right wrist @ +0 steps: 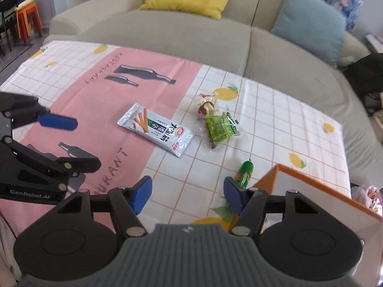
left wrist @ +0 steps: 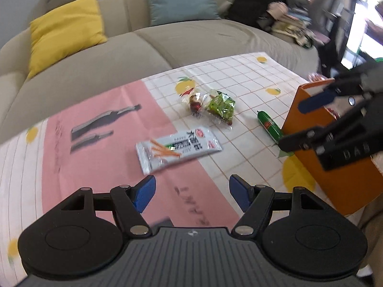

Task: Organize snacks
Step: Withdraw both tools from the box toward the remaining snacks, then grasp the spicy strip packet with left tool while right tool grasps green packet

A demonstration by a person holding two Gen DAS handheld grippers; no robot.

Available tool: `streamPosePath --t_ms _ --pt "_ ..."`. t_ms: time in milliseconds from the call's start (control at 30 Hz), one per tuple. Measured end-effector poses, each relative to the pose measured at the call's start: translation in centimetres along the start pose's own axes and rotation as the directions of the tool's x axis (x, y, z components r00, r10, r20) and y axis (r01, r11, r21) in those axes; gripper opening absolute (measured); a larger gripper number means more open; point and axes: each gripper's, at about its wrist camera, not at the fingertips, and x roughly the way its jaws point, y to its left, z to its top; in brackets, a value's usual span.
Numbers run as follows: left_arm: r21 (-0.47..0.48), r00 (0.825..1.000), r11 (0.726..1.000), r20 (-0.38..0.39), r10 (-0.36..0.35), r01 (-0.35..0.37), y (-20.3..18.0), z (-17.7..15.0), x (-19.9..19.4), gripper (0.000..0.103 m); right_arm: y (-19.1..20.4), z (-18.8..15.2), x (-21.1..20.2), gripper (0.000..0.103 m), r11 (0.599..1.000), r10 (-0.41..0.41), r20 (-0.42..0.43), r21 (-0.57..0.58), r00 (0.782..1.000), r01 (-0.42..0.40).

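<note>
Four snacks lie mid-tabletop; the flat white stick packet (right wrist: 155, 130) nearest looks light, crinkly and slippery, so I'd pinch its edge. Both left tongs (left wrist: 192, 192) and right tongs (right wrist: 185, 195) stand open, empty.

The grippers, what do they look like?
Both match. The left gripper and right gripper have black linked arms with silver rivets, round black discs, a ribbed grey body and blue pads. White lettering marks their sides. No cables or sleeves show.
</note>
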Motion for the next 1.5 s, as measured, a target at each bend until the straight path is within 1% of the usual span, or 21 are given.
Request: streamPosePath --t_ms 100,233,267,367,400,433,500,567,667,833,867,933,1000,1033,1067,1200,1267,1333,1433,1467,1500 --pt "0.09 0.999 0.995 -0.029 -0.046 0.048 0.5 1.3 1.8 0.083 -0.9 1.8 1.8 0.065 1.0 -0.008 -0.037 -0.02 0.999 0.007" --pt "0.214 0.995 0.973 -0.068 -0.073 0.086 0.6 2.8 4.2 0.087 -1.8 4.0 4.3 0.079 0.997 -0.025 -0.071 -0.073 0.997 0.02" --pt "0.244 0.994 0.965 -0.079 -0.076 0.093 0.5 3.1 4.9 0.088 -2.0 4.5 4.9 0.081 0.996 -0.029 -0.081 -0.085 0.996 0.022" --pt "0.352 0.988 0.928 -0.137 -0.074 0.119 0.3 3.5 7.0 0.088 -2.6 6.0 7.0 0.081 0.994 -0.024 -0.121 -0.113 0.992 0.01" --pt "0.384 0.986 0.915 -0.15 -0.071 0.125 0.3 3.5 7.6 0.088 -2.8 6.4 7.7 0.082 0.994 -0.025 -0.129 -0.112 0.991 0.01" --pt "0.418 0.984 0.899 -0.163 -0.065 0.129 0.3 3.5 8.3 0.088 -3.0 7.0 8.5 0.086 0.994 -0.019 -0.143 -0.113 0.99 0.003" --pt "0.467 0.982 0.875 -0.182 -0.048 0.129 0.3 3.7 9.6 0.088 -3.3 7.8 9.8 0.088 0.994 -0.003 -0.158 -0.108 0.987 -0.014" --pt "0.503 0.979 0.855 -0.199 -0.034 0.131 0.5 4.1 10.8 0.088 -3.5 8.6 11.1 0.088 0.995 0.004 -0.179 -0.102 0.984 -0.023" --pt "0.534 0.975 0.832 -0.218 -0.036 0.15 0.6 4.6 12.0 0.088 -3.7 9.6 12.8 0.089 0.994 0.003 -0.199 -0.11 0.98 -0.026" --pt "0.56 0.966 0.805 -0.251 -0.061 0.197 0.8 5.3 13.5 0.088 -4.1 10.8 15.5 0.089 0.991 -0.021 -0.238 -0.132 0.971 -0.011" --pt "0.566 0.963 0.797 -0.263 -0.066 0.209 0.8 5.3 13.8 0.089 -4.3 11.0 15.9 0.089 0.992 -0.02 -0.251 -0.129 0.968 -0.013" --pt "0.567 0.962 0.792 -0.26 -0.085 0.224 1.0 5.5 14.1 0.093 -4.6 11.2 16.7 0.089 0.993 -0.015 -0.263 -0.113 0.965 -0.016" --pt "0.544 0.957 0.803 -0.269 -0.108 0.244 1.3 5.8 14.6 0.094 -4.8 11.2 17.1 0.089 0.995 -0.005 -0.267 -0.096 0.964 -0.021" --pt "0.521 0.953 0.814 -0.276 -0.125 0.258 1.6 6.0 14.8 0.094 -4.8 11.2 17.2 0.086 0.996 0.001 -0.269 -0.088 0.963 -0.025" --pt "0.495 0.949 0.826 -0.282 -0.14 0.269 1.9 6.2 15.1 0.094 -4.8 11.2 17.3 0.081 0.996 0.011 -0.271 -0.08 0.963 -0.034" --pt "0.346 0.926 0.884 -0.314 -0.207 0.315 3.0 6.4 15.8 0.094 -4.8 10.5 17.5 0.073 0.998 0.04 -0.289 -0.038 0.956 -0.054" --pt "0.323 0.933 0.897 -0.296 -0.206 0.3 3.0 6.1 15.6 0.093 -4.7 10.1 17.3 0.065 0.998 0.041 -0.289 -0.034 0.957 -0.053" --pt "0.294 0.937 0.913 -0.288 -0.196 0.282 2.9 5.8 15.3 0.09 -4.6 9.7 17.0 0.065 0.998 0.051 -0.278 -0.029 0.959 -0.061" --pt "0.239 0.941 0.939 -0.289 -0.176 0.249 2.8 5.6 14.9 0.081 -4.5 9.1 16.6 0.063 0.998 0.054 -0.268 -0.015 0.962 -0.06" --pt "0.222 0.943 0.946 -0.288 -0.168 0.236 2.7 5.5 14.6 0.075 -4.4 8.9 16.5 0.059 0.998 0.05 -0.263 -0.011 0.963 -0.055" --pt "0.203 0.945 0.954 -0.287 -0.157 0.221 2.7 5.4 14.4 0.072 -4.3 8.7 16.3 0.058 0.999 0.044 -0.262 -0.004 0.964 -0.047"
